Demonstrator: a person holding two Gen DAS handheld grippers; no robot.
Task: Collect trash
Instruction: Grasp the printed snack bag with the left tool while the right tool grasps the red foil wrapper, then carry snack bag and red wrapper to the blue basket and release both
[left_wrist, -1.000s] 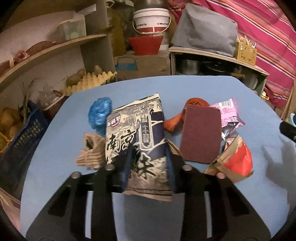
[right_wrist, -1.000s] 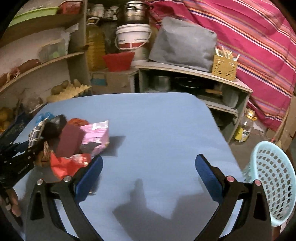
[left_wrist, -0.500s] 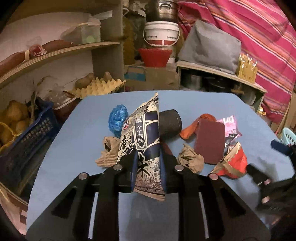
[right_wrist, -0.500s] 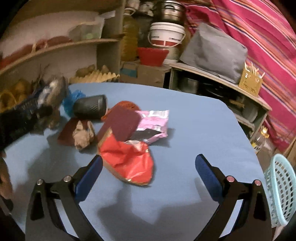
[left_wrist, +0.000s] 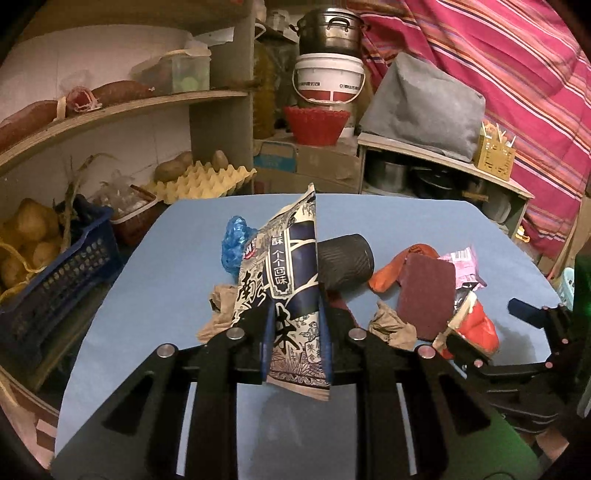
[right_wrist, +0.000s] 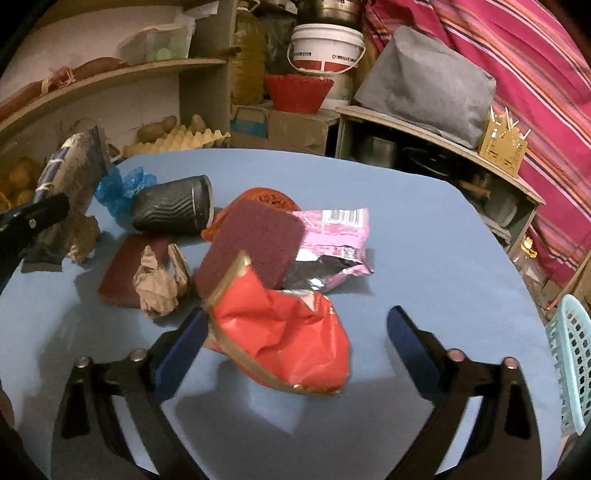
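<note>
Snack bag (left_wrist: 291, 280) lifted off blue table (right_wrist: 424, 229); cluttered shelves (left_wrist: 122, 107) behind.

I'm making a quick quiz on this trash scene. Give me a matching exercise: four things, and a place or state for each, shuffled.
1 blue-and-white snack bag
2 red wrapper
3 black cup
4 light blue basket

A beside the table's right edge
B lying on its side
C clamped in the left gripper
D between the right gripper's open jaws

Pairs: 1-C, 2-D, 3-B, 4-A

Glossy red foil wrapper (right_wrist: 291, 332), rough maroon scouring pad (right_wrist: 255, 243), possibly crumpled brown paper (right_wrist: 159, 284)
</note>
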